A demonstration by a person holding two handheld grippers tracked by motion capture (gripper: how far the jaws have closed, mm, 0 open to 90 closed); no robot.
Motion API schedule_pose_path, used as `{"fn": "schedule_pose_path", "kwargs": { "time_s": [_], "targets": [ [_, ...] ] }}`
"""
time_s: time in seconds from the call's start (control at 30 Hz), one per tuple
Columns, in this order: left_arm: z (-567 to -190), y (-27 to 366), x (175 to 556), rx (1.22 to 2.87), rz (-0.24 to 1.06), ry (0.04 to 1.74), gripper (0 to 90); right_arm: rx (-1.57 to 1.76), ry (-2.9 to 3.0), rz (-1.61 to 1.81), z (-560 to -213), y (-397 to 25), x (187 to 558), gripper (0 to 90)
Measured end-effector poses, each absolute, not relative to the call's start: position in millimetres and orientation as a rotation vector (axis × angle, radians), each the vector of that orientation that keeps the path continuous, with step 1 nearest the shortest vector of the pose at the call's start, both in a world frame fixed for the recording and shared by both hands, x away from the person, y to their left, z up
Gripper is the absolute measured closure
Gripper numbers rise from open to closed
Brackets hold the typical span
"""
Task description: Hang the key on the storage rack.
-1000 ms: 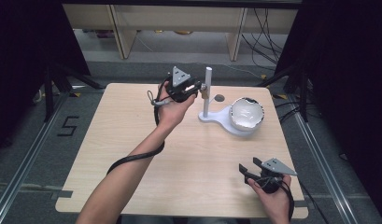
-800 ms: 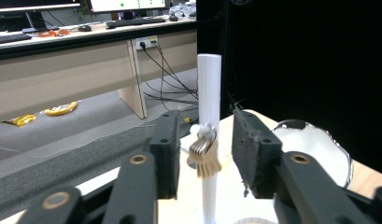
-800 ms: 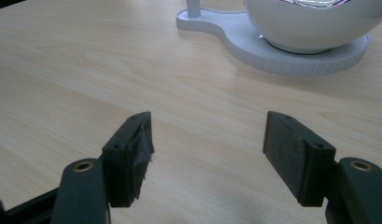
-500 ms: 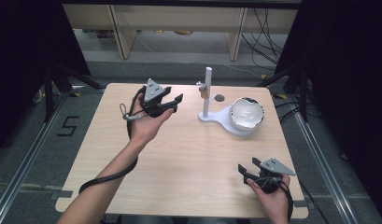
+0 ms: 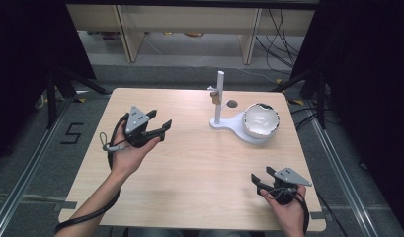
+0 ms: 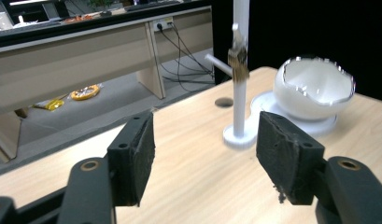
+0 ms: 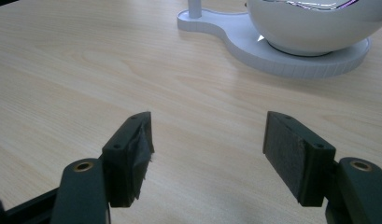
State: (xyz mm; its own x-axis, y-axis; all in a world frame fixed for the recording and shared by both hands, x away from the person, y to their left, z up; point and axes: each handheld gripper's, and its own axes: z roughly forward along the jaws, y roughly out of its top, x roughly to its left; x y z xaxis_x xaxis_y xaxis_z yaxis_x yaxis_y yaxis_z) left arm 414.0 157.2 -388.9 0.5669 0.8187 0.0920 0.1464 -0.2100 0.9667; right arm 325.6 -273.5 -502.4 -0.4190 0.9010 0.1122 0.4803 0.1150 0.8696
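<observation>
White plastic marks the work: a stand (image 5: 219,101) with an upright post rises from the far right part of the wooden counter (image 5: 189,168), its flat base running right to carry a white bowl (image 5: 261,120) with a jagged, cracked-shell rim. A small brownish trinket (image 6: 237,58) hangs from a short peg partway up the post; what exactly it is cannot be made out.

At the left, the left claw (image 5: 159,126) is held up above the counter, jaws spread with nothing between them, aimed right towards the post. In the left gripper view the post and the hanging piece sit between the two pads, well apart from them. At the near right corner, the right claw (image 5: 257,180) sits low by the counter, jaws likewise spread and empty, facing the stand's base and the bowl.

My reading is that the hanging piece is the thing in hand and that this is a pause between moves. Any next reach would call for the left claw to travel right, line up at peg height and pinch gently.
</observation>
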Motion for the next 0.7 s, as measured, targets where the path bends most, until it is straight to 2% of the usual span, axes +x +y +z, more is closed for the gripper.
{"fn": "schedule_pose_path", "kwargs": {
  "time_s": [0.17,0.7],
  "targets": [
    [-406.0,170.4,399.6,1.701,0.757,0.836,35.9,1.334,1.951,1.245,-502.5,-273.3,325.7,34.0],
    [-504.0,221.5,348.2,1.700,0.770,1.002,35.7,1.284,1.953,1.255,-505.2,-270.8,328.3,33.9]
  ]
}}
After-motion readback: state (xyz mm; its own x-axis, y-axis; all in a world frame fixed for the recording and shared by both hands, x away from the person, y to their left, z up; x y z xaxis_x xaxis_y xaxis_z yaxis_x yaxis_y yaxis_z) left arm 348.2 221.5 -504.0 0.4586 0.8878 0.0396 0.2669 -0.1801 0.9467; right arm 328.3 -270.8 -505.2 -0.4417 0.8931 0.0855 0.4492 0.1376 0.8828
